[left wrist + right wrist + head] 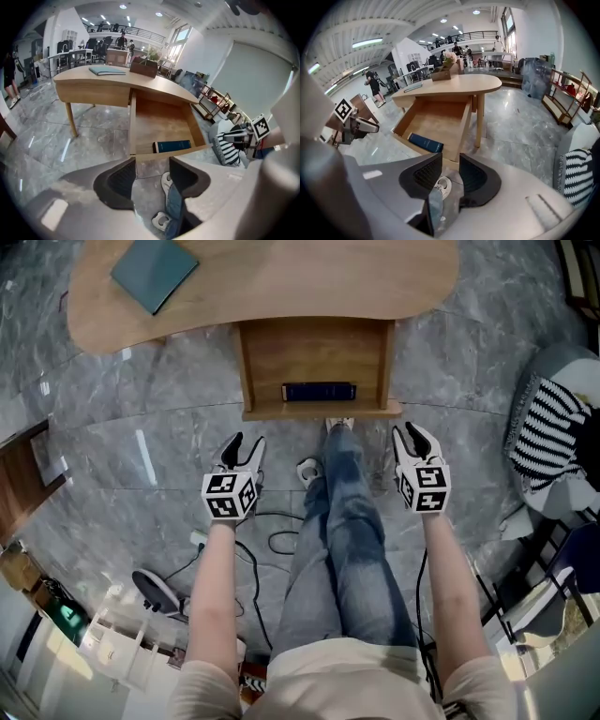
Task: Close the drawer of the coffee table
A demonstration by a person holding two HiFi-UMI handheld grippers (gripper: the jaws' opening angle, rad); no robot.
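The wooden coffee table (281, 282) has its drawer (267, 357) pulled out toward me, with a dark blue book (319, 391) lying against the drawer's front wall. My left gripper (244, 448) hangs open over the floor, short of the drawer's front left corner. To the right, my right gripper (405, 440) is open too, just short of the front right corner. Neither touches the drawer, and nothing is between the jaws. The left gripper view shows the drawer (161, 124) and book (172, 146) ahead; the right gripper view shows the drawer (433, 123) and book (425, 142) too.
A teal book (155, 271) lies on the tabletop. My legs and shoes (339, 424) stand right before the drawer front. Cables (272, 531) trail on the grey marble floor. A striped cushion (548, 432) sits on a chair at the right. A wooden planter (144, 68) stands on the table.
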